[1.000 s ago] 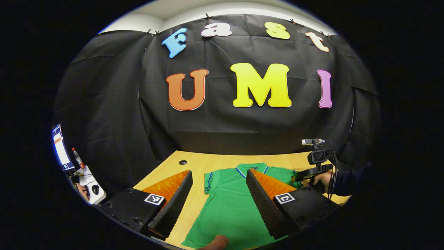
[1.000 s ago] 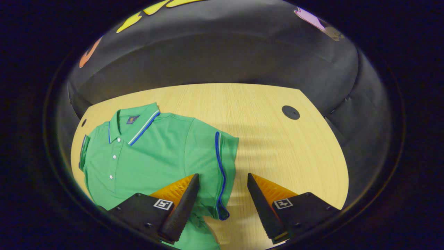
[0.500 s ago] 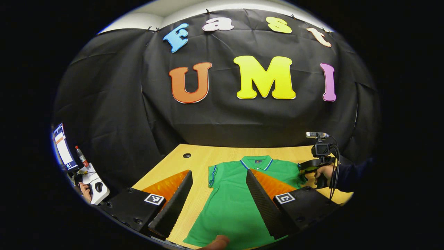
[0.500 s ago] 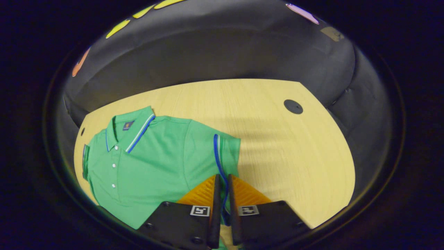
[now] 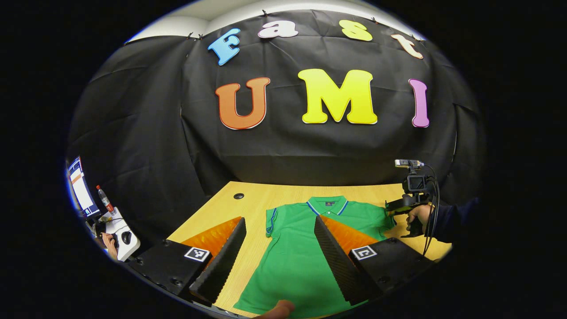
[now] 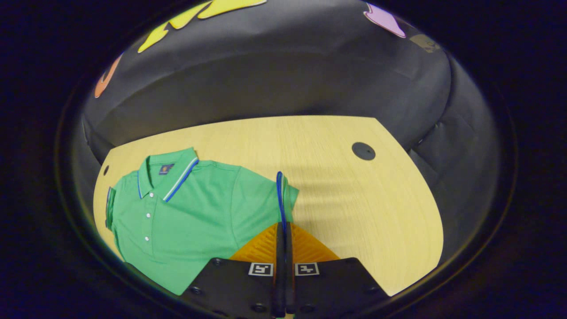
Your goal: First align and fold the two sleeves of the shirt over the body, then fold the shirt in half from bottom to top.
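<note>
Strong fisheye bend in both views, edges curved and darkened. Left gripper view bright, sharp, colours saturated. Right gripper view dimmer, softer, slightly hazy. Light from above: soft striped shadow on table (image 6: 354, 186) beside sleeve (image 6: 283, 195). No glare. Right gripper view's rim vignetted, blurred.

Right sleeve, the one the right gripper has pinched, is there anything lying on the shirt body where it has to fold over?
Nothing visible does. The right gripper is shut on the sleeve at its blue-trimmed edge, and the shirt lies flat on the table, bare from sleeve to collar. The left gripper hangs open over the shirt's lower part.
</note>
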A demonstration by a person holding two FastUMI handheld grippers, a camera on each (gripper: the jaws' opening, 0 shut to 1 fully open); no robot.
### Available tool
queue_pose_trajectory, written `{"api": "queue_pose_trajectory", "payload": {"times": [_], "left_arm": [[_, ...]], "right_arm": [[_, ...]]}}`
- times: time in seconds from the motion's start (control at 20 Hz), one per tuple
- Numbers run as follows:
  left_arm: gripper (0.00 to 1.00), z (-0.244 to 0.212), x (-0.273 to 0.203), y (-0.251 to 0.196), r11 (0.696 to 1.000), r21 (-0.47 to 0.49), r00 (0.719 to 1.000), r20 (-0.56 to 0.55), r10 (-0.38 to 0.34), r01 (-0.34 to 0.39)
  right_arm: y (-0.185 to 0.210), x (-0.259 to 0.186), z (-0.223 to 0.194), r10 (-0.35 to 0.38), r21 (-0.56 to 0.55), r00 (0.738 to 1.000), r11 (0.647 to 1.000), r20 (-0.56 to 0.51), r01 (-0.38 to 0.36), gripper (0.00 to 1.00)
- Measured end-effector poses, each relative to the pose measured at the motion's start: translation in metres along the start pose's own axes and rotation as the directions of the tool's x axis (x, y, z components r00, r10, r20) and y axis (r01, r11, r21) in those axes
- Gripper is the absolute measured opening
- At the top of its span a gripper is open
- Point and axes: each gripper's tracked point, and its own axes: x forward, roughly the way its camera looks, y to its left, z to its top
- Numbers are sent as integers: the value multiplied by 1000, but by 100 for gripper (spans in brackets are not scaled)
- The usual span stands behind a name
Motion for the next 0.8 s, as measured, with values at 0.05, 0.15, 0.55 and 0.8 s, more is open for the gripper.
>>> {"api": "queue_pose_trajectory", "payload": {"times": [0.05,0.15,0.55,0.8], "left_arm": [[100,1,0,2,1000,-3,1000,2,2,-2],[100,1,-1,7,1000,-12,1000,3,10,-10],[100,-7,-11,44,995,-48,996,-3,84,-84],[100,-23,-20,71,987,-67,989,-48,140,-143]], "right_arm": [[6,-6,5,14,-17,1000,1000,13,-14,3],[24,-19,13,48,-46,998,998,35,-47,3],[116,-39,3,189,-160,982,970,25,-182,3],[167,-40,-18,249,-227,968,942,-11,-245,3]]}}
